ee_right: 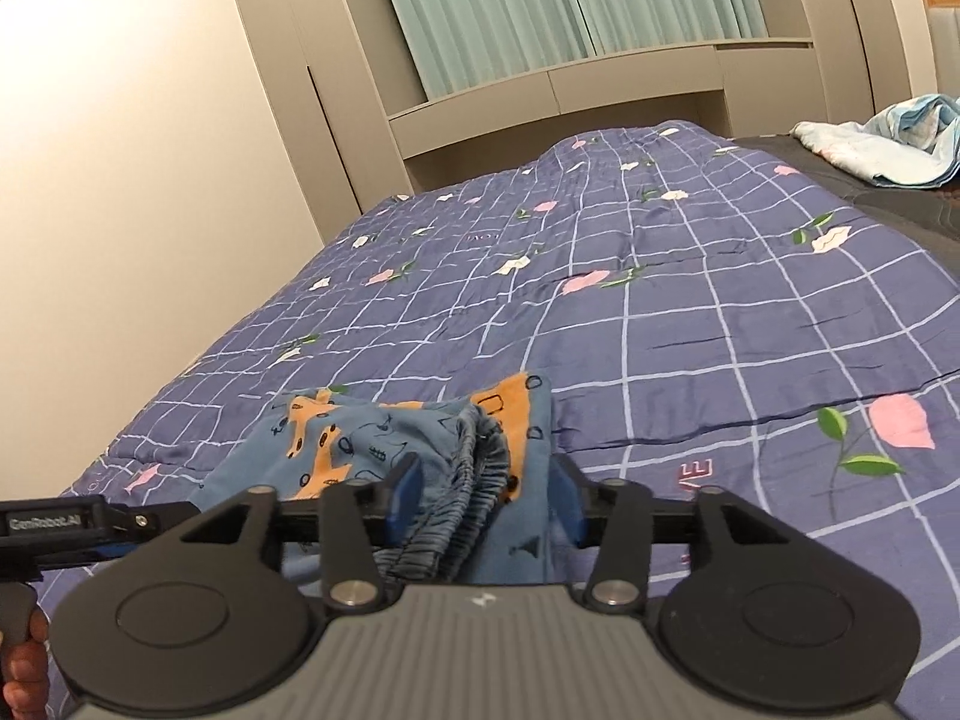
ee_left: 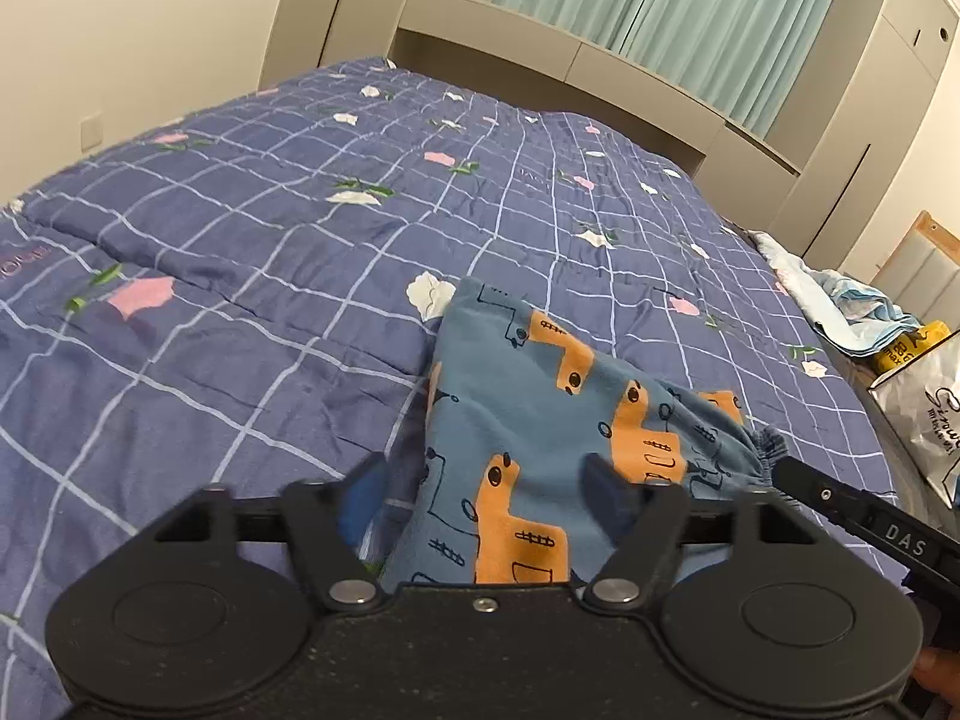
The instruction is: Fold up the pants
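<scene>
so the pants [ee_left: 528, 420], blue with orange animal prints, lie bunched on the checked quilt [ee_left: 240, 252] at the near edge of the bed, right in front of both tools. the left gripper [ee_left: 480, 492] has its fingers spread wide, one on each side of the cloth with clear space around it, so it holds nothing; it looks poised over the flat leg fabric, probably to pick an edge. the right gripper [ee_right: 486, 498] also stands parted, and the gathered elastic waistband [ee_right: 474, 480] sits in the gap between its blue pads [ee_right: 405, 489] without being pinched, as far as i can tell. that placement makes sense: the waistband is the thickest, firmest part, so it gives a sure hold for lifting and straightening. the garment is crumpled rather than laid flat, so by my reading folding has barely begun. a light blue cloth [ee_right: 888, 144] lies well apart at the far side, and a plastic bag [ee_left: 924, 414] sits off the bed's edge
</scene>
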A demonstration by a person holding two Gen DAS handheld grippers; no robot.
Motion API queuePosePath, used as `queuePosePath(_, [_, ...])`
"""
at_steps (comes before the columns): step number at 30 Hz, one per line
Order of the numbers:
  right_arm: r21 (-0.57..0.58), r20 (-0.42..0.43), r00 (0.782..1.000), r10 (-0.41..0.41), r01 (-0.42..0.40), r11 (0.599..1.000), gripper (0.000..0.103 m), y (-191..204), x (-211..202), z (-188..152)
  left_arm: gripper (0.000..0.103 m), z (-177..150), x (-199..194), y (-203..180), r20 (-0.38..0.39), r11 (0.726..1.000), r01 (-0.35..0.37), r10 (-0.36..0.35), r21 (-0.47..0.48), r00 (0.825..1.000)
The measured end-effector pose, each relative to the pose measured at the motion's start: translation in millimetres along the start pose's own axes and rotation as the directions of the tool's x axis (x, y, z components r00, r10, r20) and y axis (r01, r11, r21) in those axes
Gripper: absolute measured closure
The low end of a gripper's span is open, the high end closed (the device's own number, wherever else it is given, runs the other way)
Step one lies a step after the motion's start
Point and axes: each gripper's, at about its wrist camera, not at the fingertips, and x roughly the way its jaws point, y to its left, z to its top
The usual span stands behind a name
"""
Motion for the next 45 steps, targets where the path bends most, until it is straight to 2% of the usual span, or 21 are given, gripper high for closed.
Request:
queuePosePath(2, [-0.014,0.018,1.000,-0.011,0.011,1.000,0.022,2,-6,0,0.009,-1,-6,-3,0.014,1.000,-0.003,0.003,0.015,1.000])
queuePosePath(4, [-0.032,0.040,0.999,-0.026,0.028,0.999,0.011,5,-12,0,0.001,-3,-15,-7,0.034,1.000,-0.007,0.006,0.031,0.999])
queuePosePath(7, [-0.065,0.071,0.996,-0.045,0.049,0.997,0.001,11,-24,0,0.001,-6,-28,-13,0.067,0.997,-0.029,0.024,0.069,0.997])
queuePosePath(10, [-0.104,0.093,0.995,-0.042,0.051,0.993,0.000,18,-39,-2,0.001,-13,-42,-18,0.093,0.993,-0.054,0.044,0.102,0.995])
queuePosePath(15, [-0.200,0.136,0.989,-0.049,0.076,0.977,0.000,33,-66,-16,0.001,-27,-66,-21,0.119,0.986,-0.058,0.039,0.157,0.992])
queuePosePath(24, [-0.195,0.160,0.986,-0.058,0.089,0.977,0.000,49,-105,-43,0.001,-59,-108,-19,0.196,0.971,-0.103,0.060,0.214,0.979])
queuePosePath(33, [-0.197,0.157,0.985,-0.077,0.107,0.974,0.000,50,-128,-72,0.001,-85,-117,-15,0.163,0.954,-0.108,0.064,0.279,0.984])
queuePosePath(39, [-0.197,0.126,0.989,-0.074,0.098,0.975,0.000,49,-128,-78,0.001,-95,-112,-15,0.123,0.949,-0.101,0.067,0.299,0.990])
queuePosePath(45, [-0.193,0.118,0.990,-0.078,0.100,0.976,0.000,46,-128,-80,0.001,-97,-112,-15,0.122,0.949,-0.103,0.069,0.299,0.990])
